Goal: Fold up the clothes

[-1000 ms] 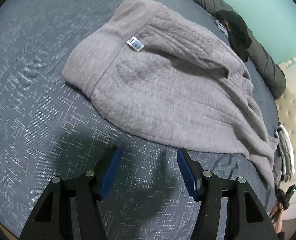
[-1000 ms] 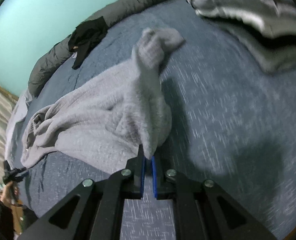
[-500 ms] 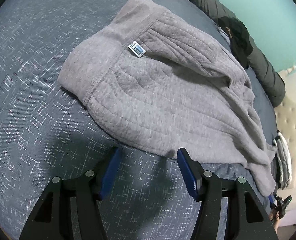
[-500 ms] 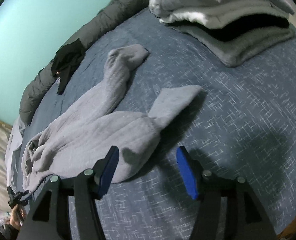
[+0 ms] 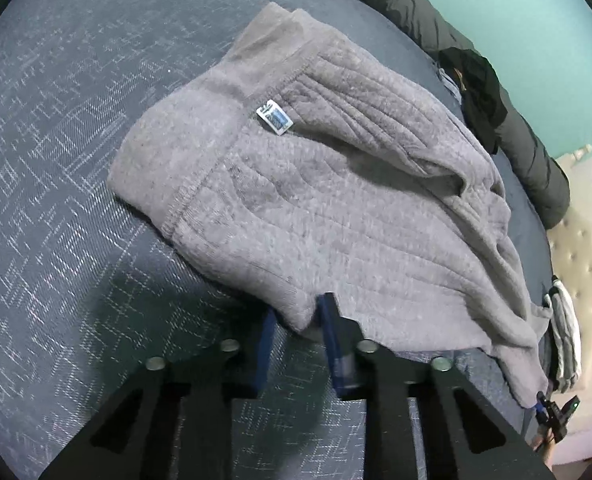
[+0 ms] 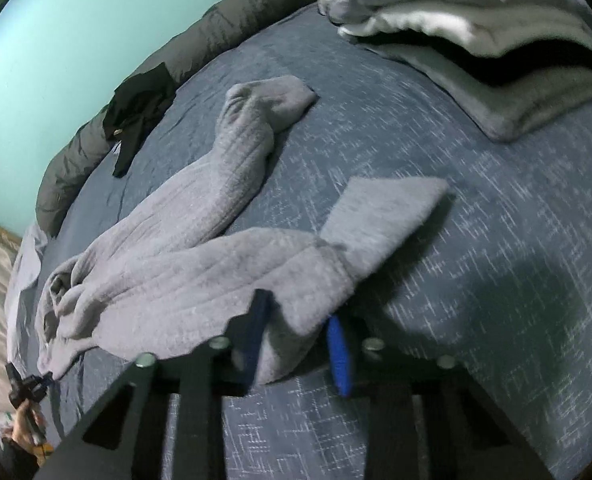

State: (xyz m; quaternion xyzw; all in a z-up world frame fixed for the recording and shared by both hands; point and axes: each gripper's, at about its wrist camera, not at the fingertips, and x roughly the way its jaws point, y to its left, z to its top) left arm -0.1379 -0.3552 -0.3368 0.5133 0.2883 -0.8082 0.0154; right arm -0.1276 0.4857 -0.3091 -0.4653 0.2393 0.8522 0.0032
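Grey quilted sweatpants (image 5: pixel 336 200) lie spread on the bed, with a small blue label (image 5: pixel 275 119) by the waistband (image 5: pixel 200 132). My left gripper (image 5: pixel 298 340) has its blue pads closed in on the near side edge just below the waistband. In the right wrist view the pants (image 6: pixel 176 280) run away to the left, one cuff (image 6: pixel 380 216) lying flat and the other leg (image 6: pixel 248 136) stretching farther off. A thick fold near that cuff fills my right gripper (image 6: pixel 296 344).
The blue patterned bedcover (image 5: pixel 56 160) has bare room around the pants. A stack of folded clothes (image 6: pixel 476 20) sits at the far right. A black garment (image 6: pixel 136 108) lies by a dark rolled quilt (image 5: pixel 536 152) along the teal wall. A hand (image 6: pixel 26 420) shows at the edge.
One second ago the right gripper held a leg up. Half a second ago that leg lay on the bed and both grippers were wide open. Now both have moved forward and closed on fabric.
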